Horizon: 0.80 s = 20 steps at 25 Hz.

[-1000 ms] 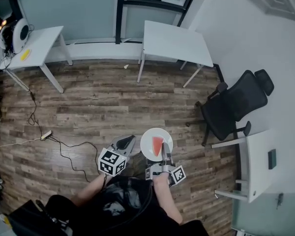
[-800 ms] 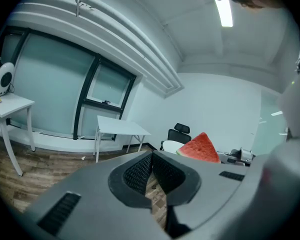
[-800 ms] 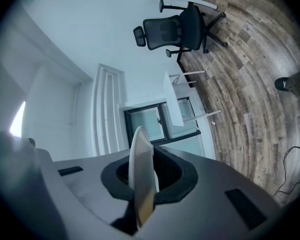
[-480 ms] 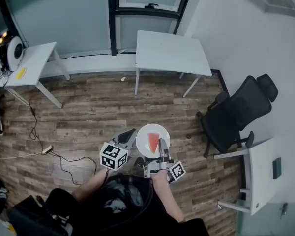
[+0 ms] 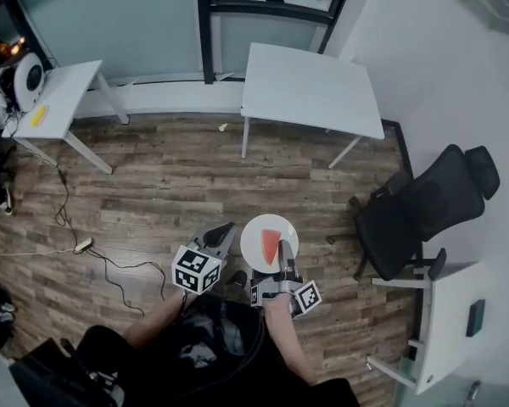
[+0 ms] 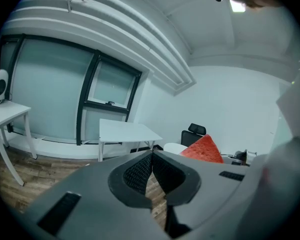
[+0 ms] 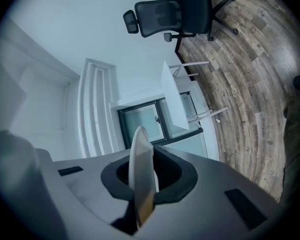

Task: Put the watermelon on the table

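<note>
over the wood floor (image 5: 153, 185), with a trailing cable (image 5: 110, 261) to the left and a black office chair (image 5: 424, 202) to the right, the white worktop (image 5: 310, 83) by the window stands well ahead across the boards, and a second worktop (image 5: 59, 96) sits far left. the right claw (image 5: 283, 264) points level and forward, pinched tight on the near rim of a white plate (image 5: 253, 237), which carries the red watermelon (image 5: 271, 246) wedge in the air, well apart from either worktop. the left claw (image 5: 227, 230) hangs just beside the plate on its left, tipped slightly down, its jaws pressed together and empty.
</note>
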Motion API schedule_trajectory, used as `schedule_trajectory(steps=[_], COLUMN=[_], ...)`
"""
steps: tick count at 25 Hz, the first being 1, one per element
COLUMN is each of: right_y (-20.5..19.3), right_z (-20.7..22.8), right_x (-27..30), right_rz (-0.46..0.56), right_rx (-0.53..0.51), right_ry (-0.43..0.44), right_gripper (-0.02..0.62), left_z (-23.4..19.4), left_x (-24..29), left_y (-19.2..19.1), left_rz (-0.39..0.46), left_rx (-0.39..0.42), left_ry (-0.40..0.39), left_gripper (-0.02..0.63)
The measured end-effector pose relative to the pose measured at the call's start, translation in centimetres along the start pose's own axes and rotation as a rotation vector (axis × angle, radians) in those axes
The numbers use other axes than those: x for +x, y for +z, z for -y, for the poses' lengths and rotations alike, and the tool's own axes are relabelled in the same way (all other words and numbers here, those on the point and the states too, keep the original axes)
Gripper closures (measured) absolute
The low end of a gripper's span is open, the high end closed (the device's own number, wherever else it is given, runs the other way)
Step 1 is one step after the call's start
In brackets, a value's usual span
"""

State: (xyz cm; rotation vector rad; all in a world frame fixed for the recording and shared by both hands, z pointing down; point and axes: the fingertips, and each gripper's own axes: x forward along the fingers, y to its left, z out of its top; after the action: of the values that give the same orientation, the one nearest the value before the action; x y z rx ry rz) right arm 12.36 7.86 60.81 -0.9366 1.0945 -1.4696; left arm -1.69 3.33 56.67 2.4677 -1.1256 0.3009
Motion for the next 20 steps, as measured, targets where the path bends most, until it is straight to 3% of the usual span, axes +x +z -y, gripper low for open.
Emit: schedule_trajectory(steps=[6,14,20], right_y=[1.3,1.8,3.3], right_z=[0.7,-1.8,-2.5], right_x=[8.0,20.9,27.1], right_rz=[-0.015,-0.033,0.004], right_rx=[-0.004,-0.065,-0.05], right_ry=[-0.019,0.0,0.041], right_gripper=[0.569,0.569,0.569], left_z=[-5.0,-13.3,-17.0], left_x=[5.9,13.4,19.3], left_y=[2.9,9.1,12.6], left_rz=[-0.01,0.0,-0.009], left_rx=[-0.001,-0.018,0.041], left_ry=[-0.008,-0.056,-0.104], left_gripper=[0.601,0.601,0.601])
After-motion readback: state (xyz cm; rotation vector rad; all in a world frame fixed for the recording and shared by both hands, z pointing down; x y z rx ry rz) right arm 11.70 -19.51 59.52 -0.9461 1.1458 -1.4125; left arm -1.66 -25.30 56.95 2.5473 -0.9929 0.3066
